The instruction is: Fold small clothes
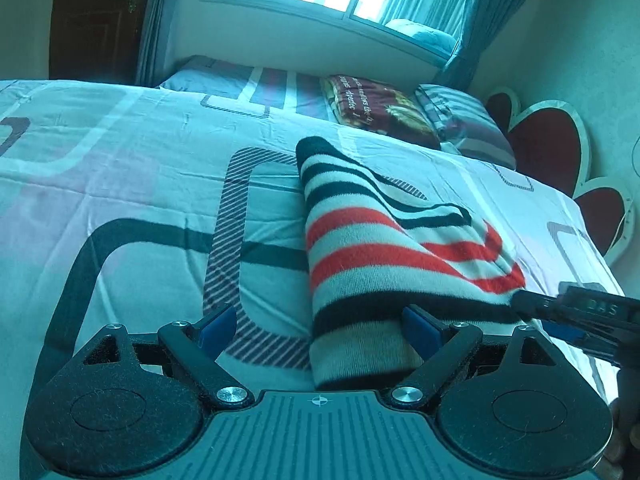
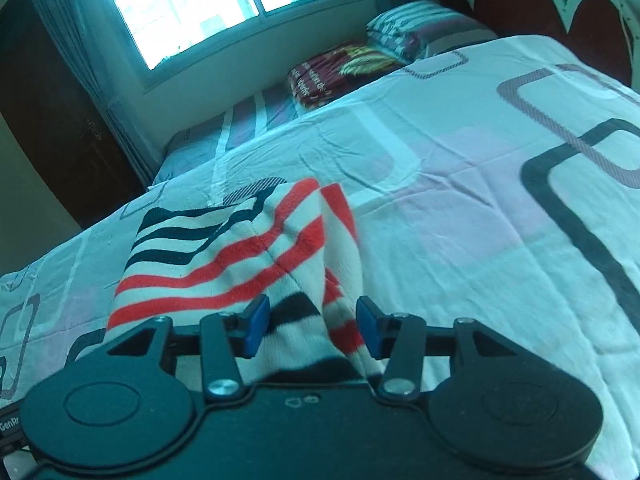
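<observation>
The striped knit garment (image 1: 384, 248) lies on the bed (image 1: 132, 184), already doubled over once, with its near hem just in front of both cameras. It looks soft, thick and light: a fuzzy knit that will drape and bunch rather than hold a crease, and that is unlikely to slip from rubber pads. The best hold is probably a corner or the layered hem, pinching all layers together so none slides out. The left gripper (image 1: 320, 328) stands wide, one pad over bare sheet beside the garment and the other resting at the garment's hem, gripping nothing. The right gripper (image 2: 312, 324) is partly open, with a raised ridge of the garment (image 2: 224, 256) between its pads but not pinched. Only the left wrist view shows the right gripper's fingers at the garment's right edge; only the right wrist view shows that lifted ridge.
</observation>
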Action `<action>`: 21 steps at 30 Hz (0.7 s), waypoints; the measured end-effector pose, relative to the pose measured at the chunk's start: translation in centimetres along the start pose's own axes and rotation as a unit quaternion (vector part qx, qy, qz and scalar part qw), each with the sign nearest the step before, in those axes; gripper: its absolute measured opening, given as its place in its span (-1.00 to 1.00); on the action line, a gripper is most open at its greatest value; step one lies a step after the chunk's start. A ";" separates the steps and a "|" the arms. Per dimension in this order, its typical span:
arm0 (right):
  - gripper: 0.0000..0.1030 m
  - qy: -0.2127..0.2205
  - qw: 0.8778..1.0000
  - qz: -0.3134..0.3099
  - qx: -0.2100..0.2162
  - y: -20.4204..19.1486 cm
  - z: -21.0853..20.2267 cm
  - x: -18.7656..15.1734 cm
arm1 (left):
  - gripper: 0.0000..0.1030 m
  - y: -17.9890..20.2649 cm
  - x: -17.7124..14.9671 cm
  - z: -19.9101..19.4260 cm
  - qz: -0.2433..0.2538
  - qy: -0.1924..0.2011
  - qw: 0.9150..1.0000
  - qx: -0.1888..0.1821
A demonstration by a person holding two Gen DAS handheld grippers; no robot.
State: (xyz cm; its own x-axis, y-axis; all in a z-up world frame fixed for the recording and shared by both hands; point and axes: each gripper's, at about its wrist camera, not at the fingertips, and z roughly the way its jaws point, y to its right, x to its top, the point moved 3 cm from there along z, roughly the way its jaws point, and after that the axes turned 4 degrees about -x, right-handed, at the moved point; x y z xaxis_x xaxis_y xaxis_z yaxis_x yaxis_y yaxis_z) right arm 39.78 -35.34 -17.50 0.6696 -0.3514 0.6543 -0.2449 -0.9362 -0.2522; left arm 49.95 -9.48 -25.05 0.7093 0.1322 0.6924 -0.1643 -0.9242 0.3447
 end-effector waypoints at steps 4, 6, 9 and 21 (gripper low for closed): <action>-0.53 -0.013 0.999 -0.042 0.007 -1.5 1.1 -0.4 | 0.73 0.4 0.1 0.9 -0.002 -0.005 1.000 0.000; -0.63 -0.008 0.999 -0.052 0.003 -1.7 1.1 -0.7 | 0.73 0.4 0.1 1.3 -0.006 -0.008 1.000 -0.002; -0.73 0.025 0.999 -0.044 0.004 -1.4 -0.5 0.0 | 0.73 0.8 0.4 1.2 -0.012 -0.007 1.000 -0.008; -0.59 0.032 0.991 -0.114 -0.066 -0.1 0.9 -0.9 | 0.90 1.9 -0.1 4.1 -0.024 -0.029 0.999 -0.005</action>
State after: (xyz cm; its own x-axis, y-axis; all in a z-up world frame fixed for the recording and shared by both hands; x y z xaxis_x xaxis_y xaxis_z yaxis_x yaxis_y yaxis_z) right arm 39.88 -34.93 -18.70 0.6725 -0.1274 0.7290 -0.1858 -0.9826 -0.0003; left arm 52.38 -12.67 -27.06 0.7552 0.1542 0.6371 -0.1368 -0.9134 0.3833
